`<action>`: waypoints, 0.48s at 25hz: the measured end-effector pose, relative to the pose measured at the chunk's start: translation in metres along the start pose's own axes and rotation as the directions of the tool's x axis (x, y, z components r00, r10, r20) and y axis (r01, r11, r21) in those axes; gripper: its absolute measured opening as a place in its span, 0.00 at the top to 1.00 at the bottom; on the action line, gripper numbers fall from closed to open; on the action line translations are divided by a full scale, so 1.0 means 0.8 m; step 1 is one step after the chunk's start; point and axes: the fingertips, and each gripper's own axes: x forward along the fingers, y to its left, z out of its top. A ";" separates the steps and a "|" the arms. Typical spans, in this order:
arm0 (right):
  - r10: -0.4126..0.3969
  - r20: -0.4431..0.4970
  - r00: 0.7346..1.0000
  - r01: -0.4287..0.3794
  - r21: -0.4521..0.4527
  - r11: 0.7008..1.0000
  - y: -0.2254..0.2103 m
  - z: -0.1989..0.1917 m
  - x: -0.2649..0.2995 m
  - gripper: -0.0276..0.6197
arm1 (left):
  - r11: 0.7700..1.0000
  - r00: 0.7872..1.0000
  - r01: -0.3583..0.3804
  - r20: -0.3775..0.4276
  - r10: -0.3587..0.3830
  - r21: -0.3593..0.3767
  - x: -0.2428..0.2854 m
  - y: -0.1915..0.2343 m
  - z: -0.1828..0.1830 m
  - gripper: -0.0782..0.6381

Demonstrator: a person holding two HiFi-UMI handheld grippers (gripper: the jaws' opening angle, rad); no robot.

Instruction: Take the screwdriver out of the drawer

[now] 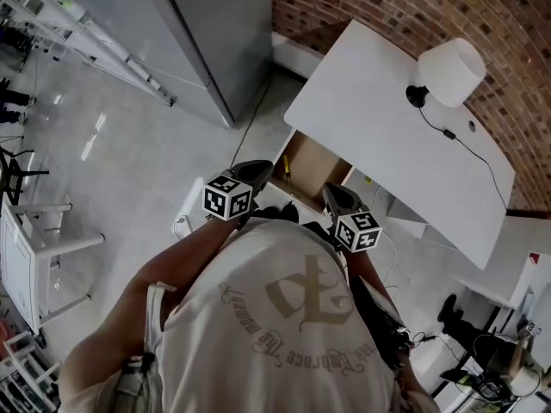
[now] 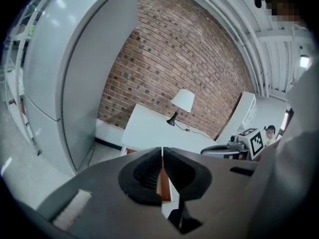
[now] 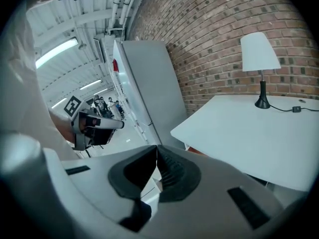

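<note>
To the left of the left gripper (image 1: pixel 256 173), and beyond it, stands a tall grey cabinet (image 1: pixel 194 37); a white power strip (image 1: pixel 186 210) lies on the floor just beside that gripper's marker cube (image 1: pixel 228 198). In the left gripper view we read the left gripper (image 2: pixel 162 151) as closed: both ribbed pads meet along one line and nothing sits between them.

Directly ahead of both grippers, and between them, the drawer (image 1: pixel 320 163) under the white desk (image 1: pixel 387 136) stands pulled out, showing its wood-coloured bottom. The screwdriver (image 1: pixel 285 165), seen only as a small yellow shape, lies inside the drawer along its left wall, just ahead of the left gripper's tips and apart from them.

The right gripper (image 1: pixel 337 196) hovers at the drawer's near right corner. In the right gripper view we read the right gripper (image 3: pixel 156 148) as likewise closed, pad against pad, with nothing held.

Further ahead and to the right of the right gripper, a lamp (image 1: pixel 449 73) with a white shade stands on the desk, near the brick wall (image 1: pixel 405 7). Its black cord (image 1: pixel 469 149) trails across the desktop.
</note>
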 end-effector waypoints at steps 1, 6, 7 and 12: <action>0.009 -0.004 1.000 -0.009 -0.007 1.000 -0.006 0.003 0.002 0.95 | 1.000 1.000 -0.010 0.007 0.010 -0.001 0.002 -0.001 0.003 0.87; 0.077 -0.026 0.997 -0.077 -0.028 0.997 -0.023 0.007 0.019 0.95 | 0.996 0.996 -0.084 0.025 0.085 -0.028 0.004 0.005 0.004 0.87; 0.090 -0.036 0.995 -0.091 -0.034 0.995 -0.026 0.006 0.023 0.95 | 0.995 0.995 -0.097 0.031 0.098 -0.031 0.005 0.005 0.004 0.87; 0.152 -0.099 0.983 -0.159 -0.061 0.985 -0.036 -0.004 0.043 0.95 | 0.985 0.984 -0.159 0.069 0.163 -0.064 0.001 0.009 0.005 0.87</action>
